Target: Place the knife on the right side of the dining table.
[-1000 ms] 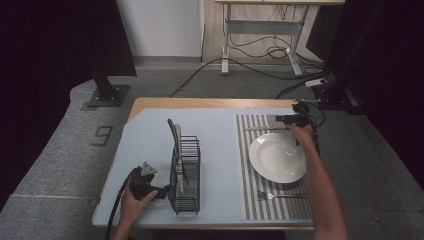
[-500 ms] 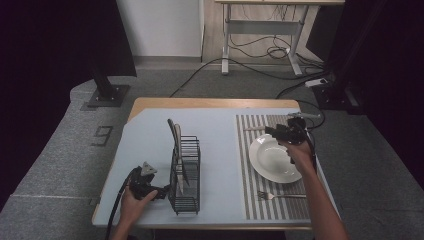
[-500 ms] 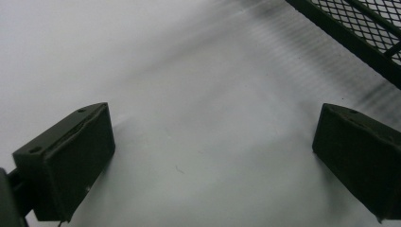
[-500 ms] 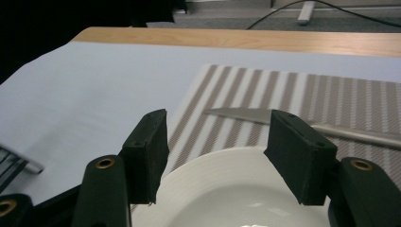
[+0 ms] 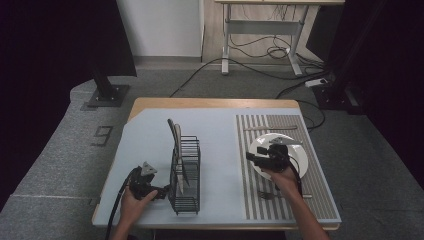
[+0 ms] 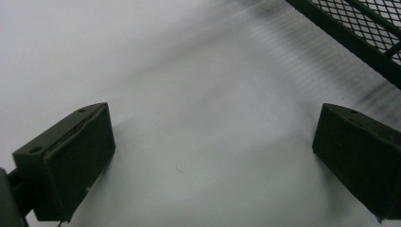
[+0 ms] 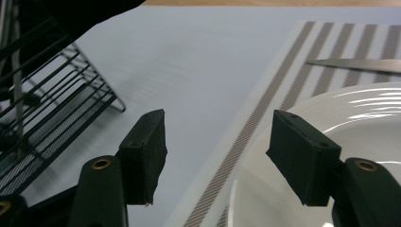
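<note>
A white plate (image 5: pixel 295 150) lies on a striped placemat (image 5: pixel 280 210) at the table's right. My right gripper (image 5: pixel 251 159) hovers over the plate's left rim, jaws pointing left and open. In the right gripper view the plate (image 7: pixel 340 142) reaches under the right jaw, and nothing sits in the right gripper (image 7: pixel 218 123). A black wire dish rack (image 5: pixel 185 175) stands mid-table with two thin plates (image 5: pixel 176 140) upright in it. My left gripper (image 5: pixel 162 192) rests by the rack's near left side, open over bare mat (image 6: pixel 215 118).
A knife (image 5: pixel 270 128) lies across the placemat's far end, and a fork (image 5: pixel 280 195) lies toward its near end. A pale blue mat (image 5: pixel 220 145) covers the table. The rack's mesh corner (image 6: pixel 359 38) sits just beyond the left jaws. Cables run across the floor behind.
My right gripper has come from the table's far right corner toward me, down to the plate's left rim. The left gripper has stayed put.
</note>
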`<state>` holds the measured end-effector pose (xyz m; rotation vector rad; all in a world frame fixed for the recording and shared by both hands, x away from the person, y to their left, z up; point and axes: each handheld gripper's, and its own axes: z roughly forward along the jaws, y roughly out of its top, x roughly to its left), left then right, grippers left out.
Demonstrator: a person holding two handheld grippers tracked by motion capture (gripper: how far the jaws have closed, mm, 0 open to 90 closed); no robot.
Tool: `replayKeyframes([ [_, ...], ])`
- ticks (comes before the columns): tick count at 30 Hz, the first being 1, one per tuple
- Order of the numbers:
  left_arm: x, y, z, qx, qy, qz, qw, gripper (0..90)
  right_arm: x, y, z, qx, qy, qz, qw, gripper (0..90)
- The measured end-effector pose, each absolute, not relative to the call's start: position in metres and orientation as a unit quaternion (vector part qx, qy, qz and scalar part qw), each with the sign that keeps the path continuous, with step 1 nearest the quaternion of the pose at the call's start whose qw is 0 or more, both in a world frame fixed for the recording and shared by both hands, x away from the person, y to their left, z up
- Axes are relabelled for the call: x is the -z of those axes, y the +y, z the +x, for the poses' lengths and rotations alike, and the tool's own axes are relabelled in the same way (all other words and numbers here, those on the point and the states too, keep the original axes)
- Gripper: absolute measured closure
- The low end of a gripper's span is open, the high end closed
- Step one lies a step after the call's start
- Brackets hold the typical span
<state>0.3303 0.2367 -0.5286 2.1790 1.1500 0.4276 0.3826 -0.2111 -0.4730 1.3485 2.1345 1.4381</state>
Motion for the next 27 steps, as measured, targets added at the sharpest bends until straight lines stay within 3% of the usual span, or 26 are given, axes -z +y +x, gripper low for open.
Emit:
replayKeyframes([
  [13,0.529,0.237,0.33,-0.163,0.436,0.827,0.315,0.0,0.489,-0.167,0.349,-0.49,0.767,0.401,0.106,36.3],
  [27,0.529,0.237,0.33,-0.162,0.436,0.827,0.315,0.0,0.501,-0.147,0.345,-0.47,0.778,0.402,0.11,32.5],
])
